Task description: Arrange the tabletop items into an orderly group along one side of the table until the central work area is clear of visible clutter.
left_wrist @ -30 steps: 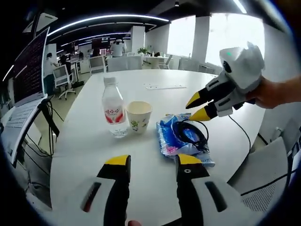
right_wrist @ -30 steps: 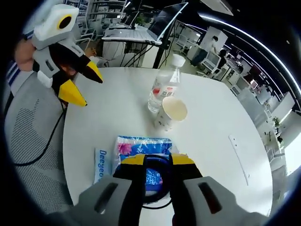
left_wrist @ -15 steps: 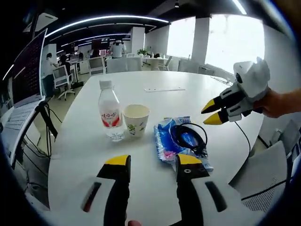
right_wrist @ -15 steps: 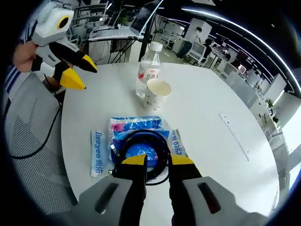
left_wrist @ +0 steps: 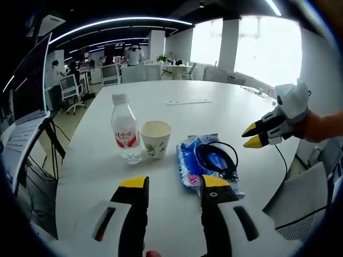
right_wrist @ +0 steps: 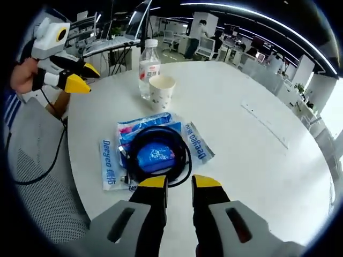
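My left gripper (left_wrist: 174, 183) and right gripper (right_wrist: 179, 182) both parted, holding nothing, above the white surface (right_wrist: 241, 155). Black cable coil (right_wrist: 155, 155) lies on blue packet (right_wrist: 110, 166); paper cup (left_wrist: 155, 139) touching bottle (left_wrist: 124, 134) beside it.

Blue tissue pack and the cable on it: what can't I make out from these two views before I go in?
- Blue tissue pack: its middle lies under the black cable coil in both views.
- Cable ends: right gripper view, too small to tell the connector type.
- Paper cup: inside hidden by its wall in the left gripper view.
- Water bottle: label print too small to read.
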